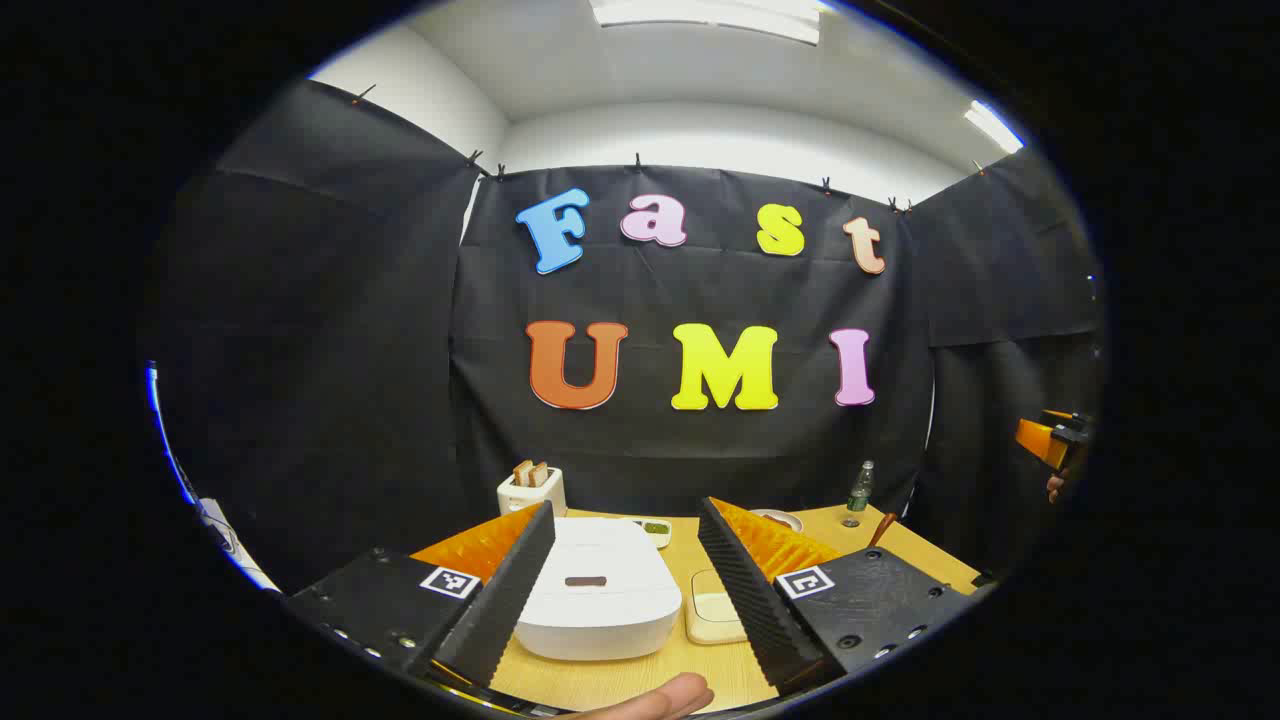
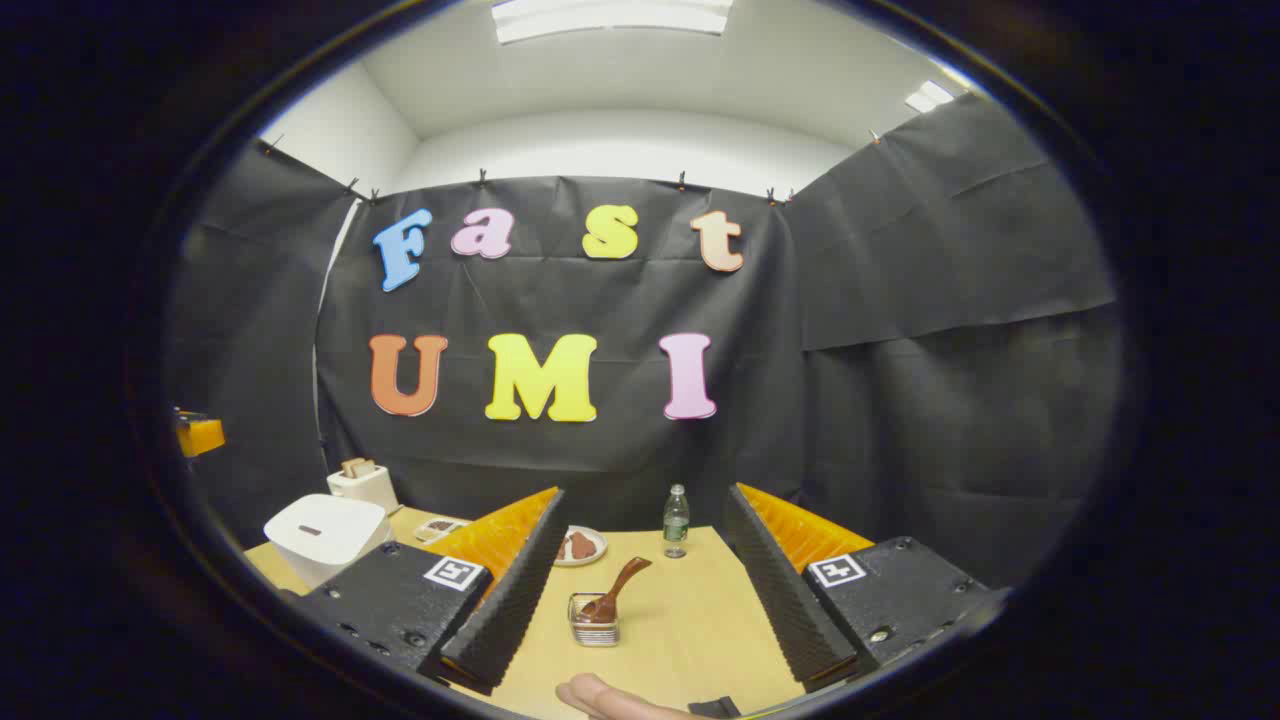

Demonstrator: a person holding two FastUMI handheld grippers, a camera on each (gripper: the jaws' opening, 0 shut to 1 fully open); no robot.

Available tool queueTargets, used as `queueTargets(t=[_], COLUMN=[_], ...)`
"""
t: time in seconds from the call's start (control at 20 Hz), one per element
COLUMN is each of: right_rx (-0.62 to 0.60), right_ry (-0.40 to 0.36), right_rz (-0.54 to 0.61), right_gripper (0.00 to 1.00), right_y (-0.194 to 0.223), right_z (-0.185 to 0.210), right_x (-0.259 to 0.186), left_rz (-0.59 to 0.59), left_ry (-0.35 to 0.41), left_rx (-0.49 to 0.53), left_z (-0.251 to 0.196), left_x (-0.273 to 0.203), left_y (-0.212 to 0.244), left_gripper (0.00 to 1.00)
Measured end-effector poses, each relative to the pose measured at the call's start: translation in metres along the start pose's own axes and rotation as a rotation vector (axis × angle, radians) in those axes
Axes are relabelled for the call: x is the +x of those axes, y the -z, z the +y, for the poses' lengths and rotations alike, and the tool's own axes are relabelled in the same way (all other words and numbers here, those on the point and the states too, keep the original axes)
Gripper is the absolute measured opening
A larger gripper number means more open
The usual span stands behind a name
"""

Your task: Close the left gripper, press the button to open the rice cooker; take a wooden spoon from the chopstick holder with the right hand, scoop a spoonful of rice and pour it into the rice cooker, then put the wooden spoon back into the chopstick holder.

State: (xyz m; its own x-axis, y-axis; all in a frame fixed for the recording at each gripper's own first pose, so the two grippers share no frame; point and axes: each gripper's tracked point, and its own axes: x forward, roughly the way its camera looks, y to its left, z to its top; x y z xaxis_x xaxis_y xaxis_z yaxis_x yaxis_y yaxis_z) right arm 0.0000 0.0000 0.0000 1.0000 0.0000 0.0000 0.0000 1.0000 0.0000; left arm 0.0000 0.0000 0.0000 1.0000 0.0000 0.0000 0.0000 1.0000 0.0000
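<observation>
The white rice cooker (image 1: 600,590) stands shut on the wooden table, its dark button (image 1: 585,580) on the lid. My left gripper (image 1: 626,506) is open, one finger on each side of the cooker in the left gripper view, above and short of it. A cream square dish (image 1: 715,608) lies just right of the cooker. In the right gripper view, a wooden spoon (image 2: 620,585) leans in the clear chopstick holder (image 2: 594,622). My right gripper (image 2: 645,492) is open with nothing held, and the holder sits low between its fingers. The rice cooker (image 2: 325,535) shows at far left.
A toaster with bread (image 1: 531,488) stands behind the cooker. A plate of brown food (image 2: 580,546) and a small bottle (image 2: 676,520) sit at the back of the table (image 2: 690,620). A small dish (image 1: 655,528) lies behind the cooker. A thumb (image 2: 600,695) shows at the bottom.
</observation>
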Motion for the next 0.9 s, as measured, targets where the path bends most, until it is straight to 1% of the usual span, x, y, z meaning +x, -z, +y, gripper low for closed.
queueTargets(t=[0.2, 0.3, 0.45, 0.55, 0.6, 0.7, 0.75, 0.8, 0.9], right_rx=[0.012, 0.011, -0.013, -0.008, 0.009, 0.024, 0.023, 0.024, 0.033], right_ry=[0.017, 0.011, 0.0, -0.006, -0.021, -0.034, -0.032, -0.031, -0.037], right_rz=[0.013, 0.026, 0.027, 0.034, 0.048, 0.065, 0.062, 0.056, 0.05], right_gripper=[1.0, 1.0, 1.0, 0.99, 1.0, 1.0, 0.99, 1.0, 1.0], right_y=[0.007, 0.011, 0.015, 0.022, 0.027, 0.034, 0.034, 0.034, 0.035], right_z=[-0.011, -0.012, -0.014, -0.016, -0.014, -0.014, -0.016, -0.018, -0.017], right_x=[0.007, 0.013, 0.023, 0.028, 0.029, 0.03, 0.032, 0.033, 0.033], left_rz=[0.0, 0.01, 0.0, -0.002, 0.001, 0.008, 0.02, 0.034, 0.05], left_ry=[0.006, 0.024, 0.012, -0.001, -0.007, 0.007, 0.022, 0.032, 0.016], left_rx=[0.032, 0.048, 0.063, 0.066, 0.061, 0.033, 0.016, 0.003, 0.016], left_z=[0.001, -0.004, 0.0, 0.003, 0.005, 0.003, 0.001, 0.0, 0.007], left_x=[0.009, 0.012, 0.016, 0.021, 0.023, 0.028, 0.03, 0.031, 0.036], left_y=[0.01, 0.015, 0.015, 0.017, 0.019, 0.022, 0.025, 0.03, 0.034], left_gripper=[0.92, 0.92, 0.93, 0.93, 0.93, 0.92, 0.81, 0.65, 0.61])
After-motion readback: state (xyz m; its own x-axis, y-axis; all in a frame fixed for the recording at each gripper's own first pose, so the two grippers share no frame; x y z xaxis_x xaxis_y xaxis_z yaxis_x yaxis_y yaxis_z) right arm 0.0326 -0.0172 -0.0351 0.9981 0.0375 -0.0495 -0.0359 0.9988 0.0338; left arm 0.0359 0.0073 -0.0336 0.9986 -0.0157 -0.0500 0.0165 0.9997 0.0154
